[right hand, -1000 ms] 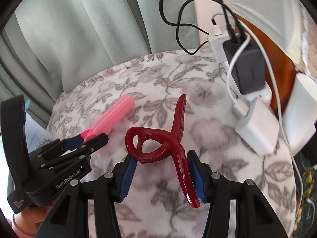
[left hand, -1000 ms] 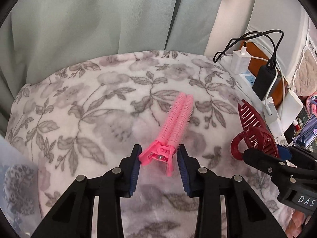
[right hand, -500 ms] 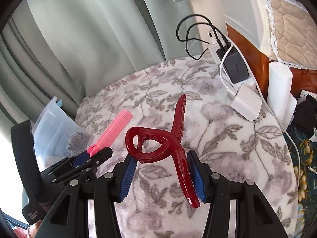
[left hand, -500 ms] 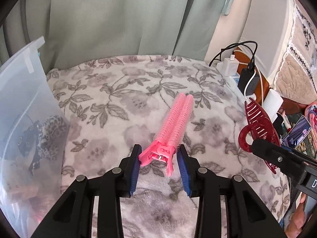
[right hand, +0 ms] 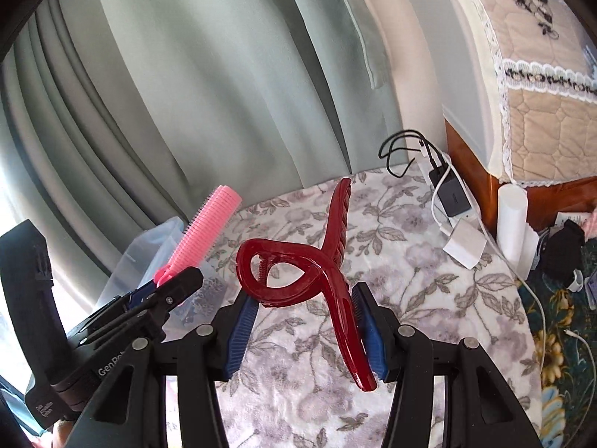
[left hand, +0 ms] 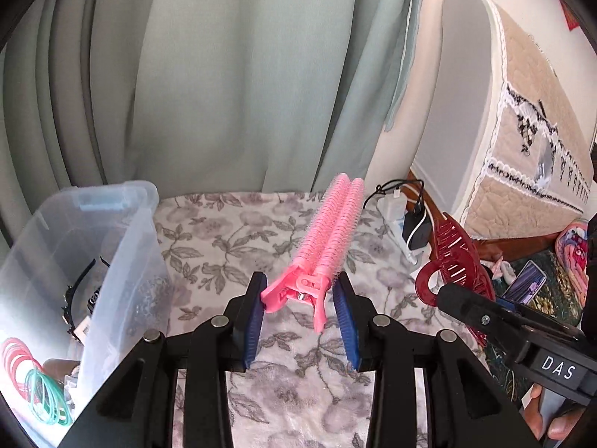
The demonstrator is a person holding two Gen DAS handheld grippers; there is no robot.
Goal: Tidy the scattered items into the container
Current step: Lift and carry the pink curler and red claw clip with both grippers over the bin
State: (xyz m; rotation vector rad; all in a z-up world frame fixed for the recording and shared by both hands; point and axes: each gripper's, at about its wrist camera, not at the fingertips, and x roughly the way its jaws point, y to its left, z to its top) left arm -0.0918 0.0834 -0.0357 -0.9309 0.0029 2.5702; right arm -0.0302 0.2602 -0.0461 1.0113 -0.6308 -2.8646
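Off to the left of the left tool (left hand: 300,321) stands a clear plastic storage container (left hand: 123,254), open at the top, with a black headband (left hand: 76,291), red elastic hair ties (left hand: 15,358) and green elastic hair ties (left hand: 48,395) lying inside it. The left tool itself is clenched on the hinge end of a long pink bristled hair-roller clip (left hand: 328,239), which sticks out forward and upward from between the blue pads (left hand: 253,321), lifted clear of the grey floral fleece blanket (left hand: 231,246) spread beneath it. Just to the right, the right tool (right hand: 302,332) grips a dark red glossy plastic claw clip (right hand: 317,261) by its looped handles, the toothed end pointing up and away, also held above the blanket. The two tools hang near each other, side by side, each visible at the edge of the other's view. Beyond the right tool, at the blanket's far right edge, lies a white power strip (right hand: 455,224) with a black charger (right hand: 451,194) and a white charger (right hand: 464,244) plugged in, cables trailing. Pale green curtains (left hand: 224,74) hang behind everything.
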